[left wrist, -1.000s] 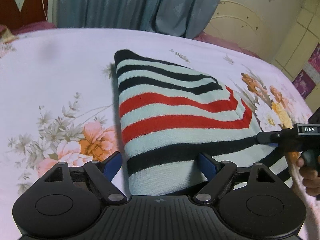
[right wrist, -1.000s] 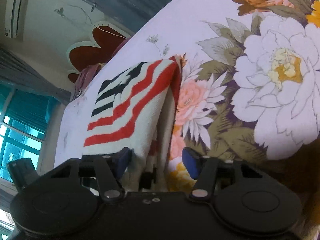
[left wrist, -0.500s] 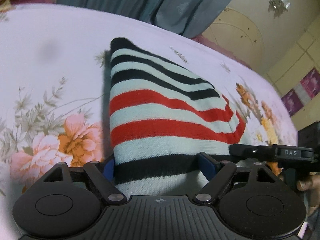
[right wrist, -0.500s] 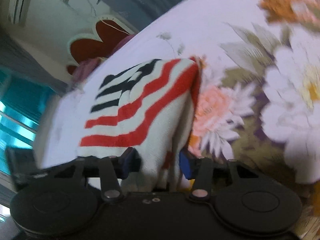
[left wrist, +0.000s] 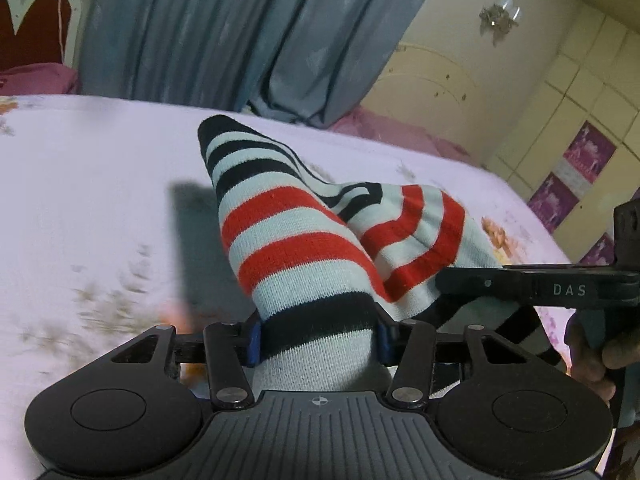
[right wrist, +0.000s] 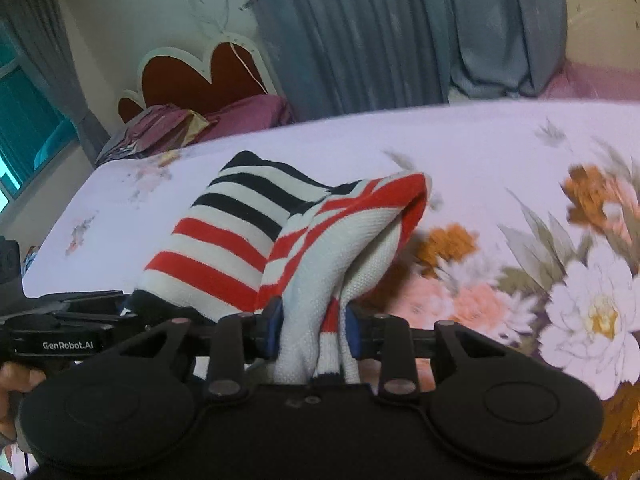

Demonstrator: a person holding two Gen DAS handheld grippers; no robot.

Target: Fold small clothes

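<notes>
With both the left tongs [left wrist: 318, 338] and right tongs [right wrist: 313, 330] just closed onto bunched near edges of the striped garment [left wrist: 304, 248], which trails ahead onto the bed [left wrist: 100, 200], uneven lifting may slip a layer and skew the fold.

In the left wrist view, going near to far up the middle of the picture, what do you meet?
Left gripper, its fingers having just closed onto the cloth → striped knit garment, lifted → floral bedsheet → blue-grey curtain.
</notes>
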